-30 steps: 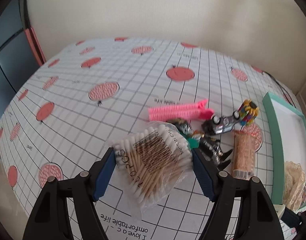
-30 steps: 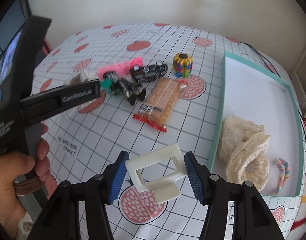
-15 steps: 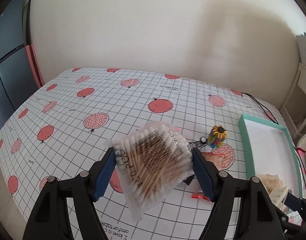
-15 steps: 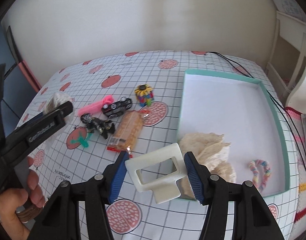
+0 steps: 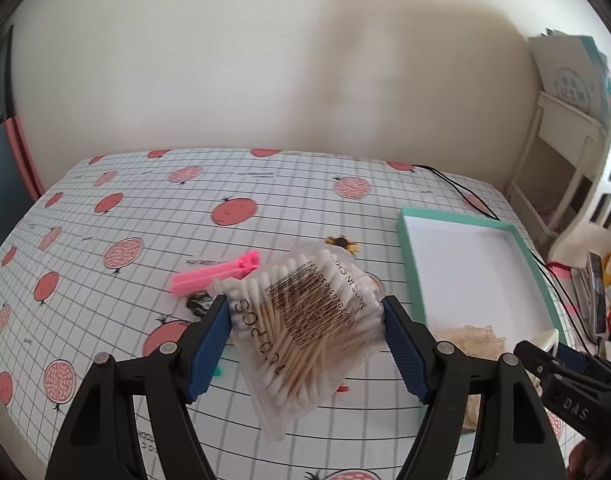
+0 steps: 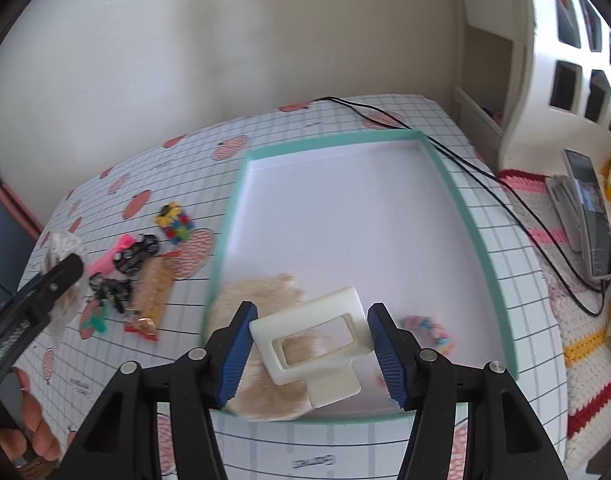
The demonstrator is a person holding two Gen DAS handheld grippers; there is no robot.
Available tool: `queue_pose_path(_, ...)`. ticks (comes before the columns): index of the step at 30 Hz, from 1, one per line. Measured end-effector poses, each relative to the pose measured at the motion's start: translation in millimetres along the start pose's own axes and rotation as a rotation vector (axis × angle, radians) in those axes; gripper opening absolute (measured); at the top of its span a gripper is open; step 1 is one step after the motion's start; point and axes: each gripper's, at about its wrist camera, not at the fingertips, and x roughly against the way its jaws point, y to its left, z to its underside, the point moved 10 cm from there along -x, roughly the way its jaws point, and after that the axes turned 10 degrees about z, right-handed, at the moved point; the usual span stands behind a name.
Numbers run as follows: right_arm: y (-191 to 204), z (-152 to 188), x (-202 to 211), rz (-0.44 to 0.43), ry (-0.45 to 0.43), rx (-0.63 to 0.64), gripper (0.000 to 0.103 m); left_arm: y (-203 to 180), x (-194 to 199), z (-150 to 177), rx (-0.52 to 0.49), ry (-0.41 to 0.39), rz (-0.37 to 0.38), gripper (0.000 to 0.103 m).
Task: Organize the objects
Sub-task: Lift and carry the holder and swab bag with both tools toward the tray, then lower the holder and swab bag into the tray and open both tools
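My left gripper (image 5: 305, 340) is shut on a clear bag of cotton swabs (image 5: 305, 320), held above the table, left of the teal-rimmed white tray (image 5: 409, 264). My right gripper (image 6: 310, 346) is shut on a cream plastic hook plate (image 6: 317, 336), hanging over the near end of the teal tray (image 6: 469, 216). Under it in the tray lie a beige lace cloth (image 6: 249, 300) and a pastel bead bracelet (image 6: 429, 328). The left gripper (image 6: 45, 284) with its bag also shows at the left of the right wrist view.
Left of the tray on the pomegranate-print tablecloth (image 5: 105, 216) lie a pink clip (image 6: 113, 254), a black toy car (image 6: 139, 254), a colourful block toy (image 6: 173, 220), a dark toy figure (image 6: 109, 288) and a cracker packet (image 6: 153, 294). A black cable (image 6: 477, 168) runs past the tray's right side.
Both grippers have risen and swung right towards the tray. The right gripper with the hook plate has moved from above the tablecloth to above the tray's near end.
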Motion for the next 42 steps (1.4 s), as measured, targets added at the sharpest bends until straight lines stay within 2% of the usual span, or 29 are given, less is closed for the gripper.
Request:
queue_pose_path(10,-67.9,-6.6,-18.5,0.105,-0.026,-0.071,0.060,-52.6,-22.8,2.9,-0.013,0.077,0.099,0.076)
queue_pose_path(14,-79.7,-11.1,-22.5,0.113,-0.042,-0.096,0.060,-68.8,-39.6,-0.4,-0.033,0.098,0.106,0.076)
queue_pose_path(23,-75.3,-17.3,-35.0,0.114,-0.069,-0.043,0.060,-94.5,-74.8,-2.8,-0.031,0.142,0.138,0.076)
queue_pose_path(28,-77.9,-15.6,-42.0,0.113,-0.057,-0.051,0.060,-100.3,-87.8,6.5,-0.074,0.163,0.130,0.076)
queue_pose_path(42,-75.0,-7.9,-47.3,0.104,-0.029,-0.023,0.061,-103.5,-90.5,21.5,-0.069,0.212,0.146,0.077)
